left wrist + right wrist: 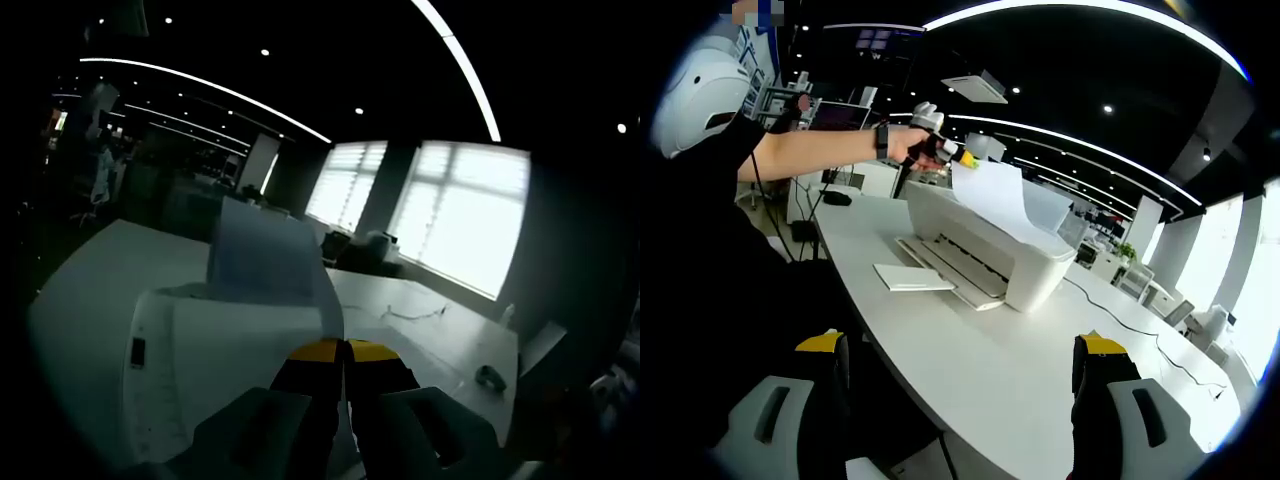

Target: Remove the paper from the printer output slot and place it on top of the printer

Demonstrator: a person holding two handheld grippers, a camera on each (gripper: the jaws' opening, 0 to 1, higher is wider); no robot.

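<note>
Pinching paper (262, 262), left claw (345, 350) is closed on its near edge above printer (220, 370); sheet light, floppy, creases easily, so hold the edge | right view: right claw (960, 365) gapes empty over white worktop (1040, 400); paper (995, 195) lifted over printer (990, 250) | dim office, bright windows (450, 215).

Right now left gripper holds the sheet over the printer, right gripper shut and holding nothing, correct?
Not quite: the right gripper is open, its fingers wide apart in the right gripper view, holding nothing. The left gripper does hold the sheet over the printer.
</note>
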